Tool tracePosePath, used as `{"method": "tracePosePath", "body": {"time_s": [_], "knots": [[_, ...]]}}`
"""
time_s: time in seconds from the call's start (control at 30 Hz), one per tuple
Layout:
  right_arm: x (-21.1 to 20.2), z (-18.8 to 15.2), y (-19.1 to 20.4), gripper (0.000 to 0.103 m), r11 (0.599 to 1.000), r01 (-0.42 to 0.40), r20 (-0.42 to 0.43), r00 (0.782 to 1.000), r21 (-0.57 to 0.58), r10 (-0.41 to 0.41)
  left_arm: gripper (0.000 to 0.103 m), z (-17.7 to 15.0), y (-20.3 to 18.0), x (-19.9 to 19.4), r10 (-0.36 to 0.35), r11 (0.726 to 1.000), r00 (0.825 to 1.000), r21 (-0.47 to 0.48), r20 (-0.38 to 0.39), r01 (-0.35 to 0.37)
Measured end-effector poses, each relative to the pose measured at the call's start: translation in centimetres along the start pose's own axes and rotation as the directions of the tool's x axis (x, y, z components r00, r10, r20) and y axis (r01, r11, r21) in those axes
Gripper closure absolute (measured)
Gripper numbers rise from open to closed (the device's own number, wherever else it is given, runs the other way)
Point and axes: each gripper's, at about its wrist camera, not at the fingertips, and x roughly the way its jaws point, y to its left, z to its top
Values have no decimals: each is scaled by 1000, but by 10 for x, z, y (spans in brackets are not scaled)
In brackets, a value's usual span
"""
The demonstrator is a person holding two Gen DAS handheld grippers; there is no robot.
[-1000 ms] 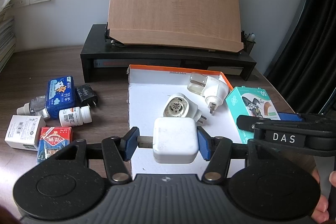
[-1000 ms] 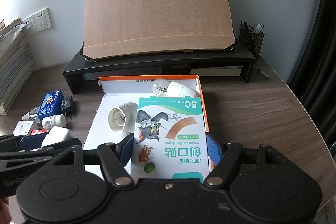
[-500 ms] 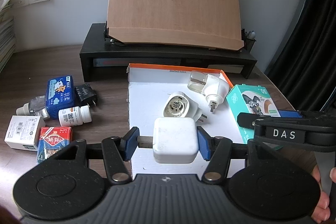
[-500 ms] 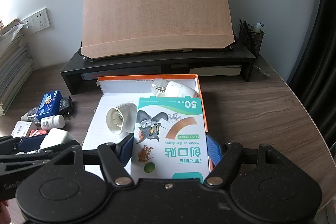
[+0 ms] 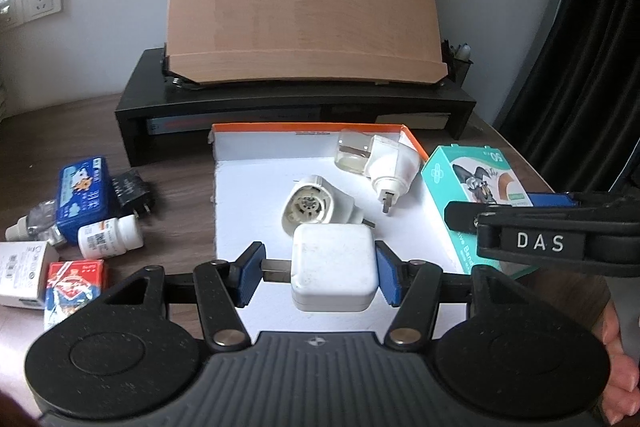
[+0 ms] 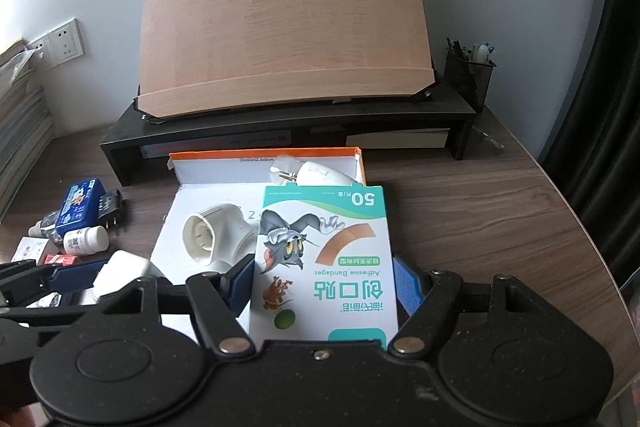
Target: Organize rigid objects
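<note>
Two white plug-in devices [image 5: 320,205] lie in the orange-rimmed tray [image 5: 248,187], centre frame. Left gripper [image 5: 319,273] clenches one white charger [image 5: 334,269]; right gripper [image 6: 324,291] clamps one bandage box [image 6: 324,259], both over the tray.

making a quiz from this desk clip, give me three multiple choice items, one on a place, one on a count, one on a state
1. Where is the small white pill bottle?
A. on the wooden desk left of the tray
B. inside the tray
C. on the black shelf

2. How many white plug-in devices lie loose in the orange-rimmed white cardboard tray?
A. one
B. two
C. four

3. What does the right claw hold?
A. nothing
B. a blue tin
C. the teal-and-white bandage box

Answers:
1 A, it lies among the clutter beside the tray.
2 B, two sit on the tray floor.
3 C, both blue pads press the box's sides.
</note>
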Motion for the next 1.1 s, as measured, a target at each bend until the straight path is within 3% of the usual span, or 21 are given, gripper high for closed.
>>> {"method": "tracePosePath", "body": {"time_s": [0.9,1.1], "knots": [[39,7,8,18,999,-11,-58,998,-40,9,45,3,4,24,12,1000,999,-16,-34,-13],[35,6,2,16,999,-13,-26,1000,-32,12,45,4,2,29,13,1000,999,-15,-40,-13]]}}
